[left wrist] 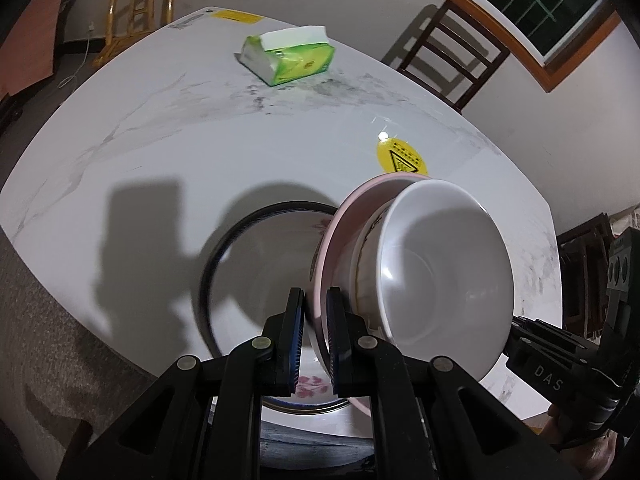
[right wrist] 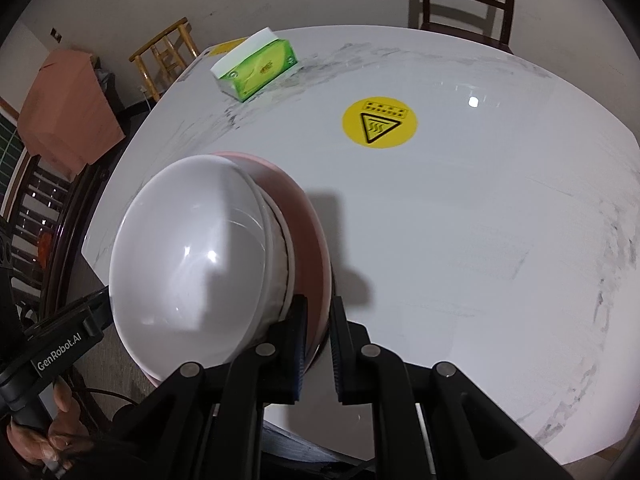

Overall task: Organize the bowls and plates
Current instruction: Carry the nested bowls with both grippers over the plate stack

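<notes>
A pink plate [left wrist: 330,256] carries a stack of white bowls [left wrist: 436,276] and is held above the white table [left wrist: 160,140]. My left gripper [left wrist: 316,336] is shut on the pink plate's near rim. My right gripper [right wrist: 318,344] is shut on the opposite rim of the same pink plate [right wrist: 308,216], with the white bowls [right wrist: 188,256] to its left. Under the pink plate, a large white plate with a dark rim and pink flowers [left wrist: 256,280] lies on the table near its front edge.
A green tissue pack [left wrist: 288,56] lies at the far side of the table. A yellow round warning sticker [right wrist: 379,122] is on the tabletop. A dark wooden chair [left wrist: 448,52] and a bamboo chair [left wrist: 136,4] stand beyond the table.
</notes>
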The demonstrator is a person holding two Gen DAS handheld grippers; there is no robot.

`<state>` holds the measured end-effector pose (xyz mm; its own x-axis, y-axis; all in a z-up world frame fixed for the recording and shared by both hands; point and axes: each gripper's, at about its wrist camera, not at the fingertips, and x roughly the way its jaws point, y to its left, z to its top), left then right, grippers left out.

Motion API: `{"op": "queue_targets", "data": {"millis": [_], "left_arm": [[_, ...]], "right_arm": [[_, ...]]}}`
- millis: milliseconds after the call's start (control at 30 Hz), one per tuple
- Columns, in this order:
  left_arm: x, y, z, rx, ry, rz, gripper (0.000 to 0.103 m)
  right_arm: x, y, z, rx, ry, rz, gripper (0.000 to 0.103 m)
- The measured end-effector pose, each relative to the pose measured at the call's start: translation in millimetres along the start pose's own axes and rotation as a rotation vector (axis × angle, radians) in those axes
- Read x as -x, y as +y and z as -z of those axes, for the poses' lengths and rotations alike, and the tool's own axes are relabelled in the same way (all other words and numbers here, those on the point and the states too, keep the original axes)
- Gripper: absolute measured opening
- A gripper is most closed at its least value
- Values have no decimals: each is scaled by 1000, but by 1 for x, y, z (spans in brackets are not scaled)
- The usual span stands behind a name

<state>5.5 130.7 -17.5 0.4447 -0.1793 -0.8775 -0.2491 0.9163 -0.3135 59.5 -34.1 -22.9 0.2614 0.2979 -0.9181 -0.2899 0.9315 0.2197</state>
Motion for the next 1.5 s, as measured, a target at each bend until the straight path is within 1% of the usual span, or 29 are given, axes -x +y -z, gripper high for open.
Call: {"op": "queue_targets", "data": {"millis": [233,467,800,1233,1500], "left_arm": [[-1,18,-2,28,1,-10,7],[-3,29,-1,30,12,-17,7],[-11,42,0,42,27,-6,7],[-17,51,0,50,44,3,7],[-17,51,0,43,31,-1,7]], "right_arm": [[-10,15,-3,19,20,-6,11],[-18,22,-3,19,35,-8,11],[-29,31,-3,19,52,9,11],[-39,34,-4,17,72,20,12],[-40,33,-4,7,70,9,13]]}}
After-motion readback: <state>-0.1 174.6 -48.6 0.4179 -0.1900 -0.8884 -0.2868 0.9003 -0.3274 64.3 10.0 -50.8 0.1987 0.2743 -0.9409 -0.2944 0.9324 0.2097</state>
